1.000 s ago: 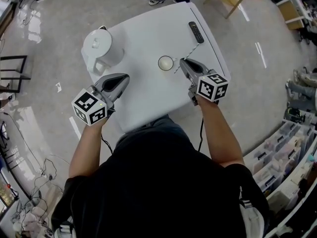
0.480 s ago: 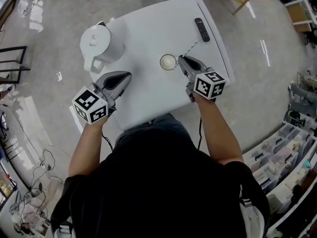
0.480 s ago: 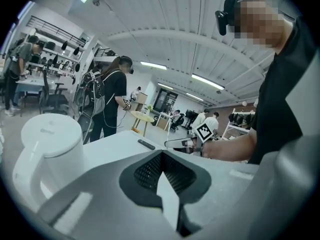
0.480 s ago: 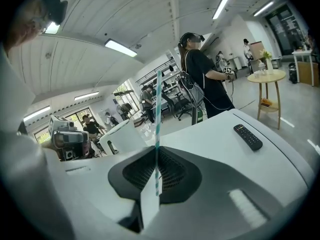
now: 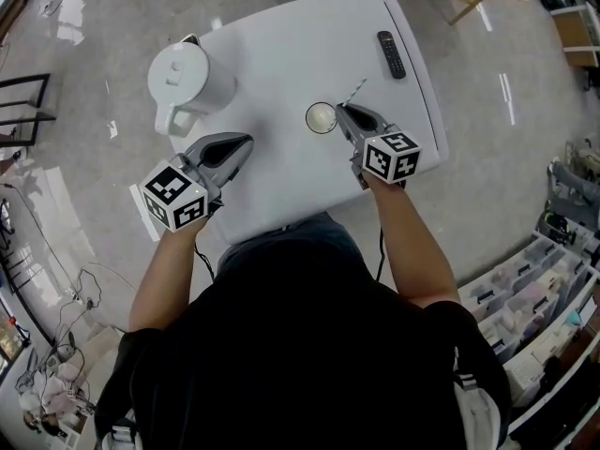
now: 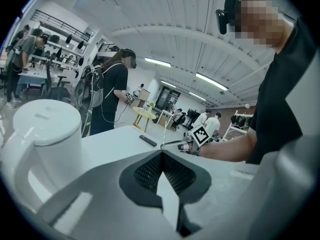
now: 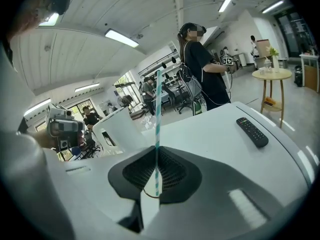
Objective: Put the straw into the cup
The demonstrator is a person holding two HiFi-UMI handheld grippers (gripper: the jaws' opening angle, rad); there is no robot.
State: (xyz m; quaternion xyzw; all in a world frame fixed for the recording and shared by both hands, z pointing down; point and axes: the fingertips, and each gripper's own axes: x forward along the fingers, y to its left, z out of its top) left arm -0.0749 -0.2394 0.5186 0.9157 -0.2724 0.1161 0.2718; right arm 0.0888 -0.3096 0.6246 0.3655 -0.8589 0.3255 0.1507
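**Straw pinched just beside the cup: turn, lower, release**

Gripped near one end between the pressed-together jaws of the right gripper, with the long striped length running out past the tips and away from the person. Held just beside the white cup, not yet over its mouth.

Lift clear of the rim first. Swing the free end round to point down at the open mouth, then lower slowly and straight. Probably best to let go only after seating that end inside, for fear of tipping a light cup or flicking the straw out. Pinch firmly, but without crushing.

Leave the left gripper hovering near the white kettle, jaws closed on nothing. Bring it across only to steady the cup, if needed. Steer clear of the black remote, well apart at the far side of the white tabletop.

No brand, label or word readable anywhere. Only black-and-white square patterns on the gripper cubes. Remote buttons too small to read.
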